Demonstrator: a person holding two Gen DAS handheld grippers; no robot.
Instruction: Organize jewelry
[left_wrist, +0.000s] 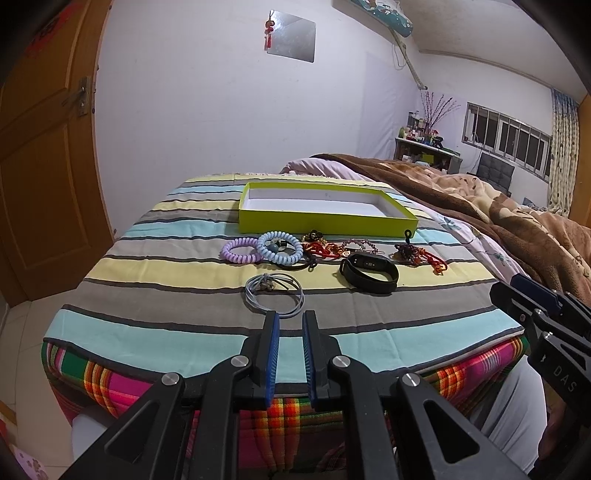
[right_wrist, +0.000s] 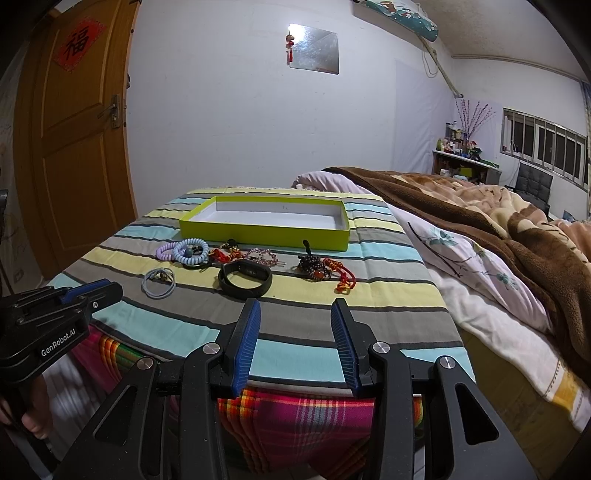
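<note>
Door's red sign (right_wrist: 78, 44) shows only from right tool (right_wrist: 295, 314), wide; left tool (left_wrist: 291, 320) narrow, both empty.

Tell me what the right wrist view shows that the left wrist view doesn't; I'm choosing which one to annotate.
Only the right wrist view shows the red door sign and the person's hand holding the left gripper. Only the left wrist view shows the right gripper from the side. Both share the green tray, black wristband, coil hair ties and striped cloth.
</note>
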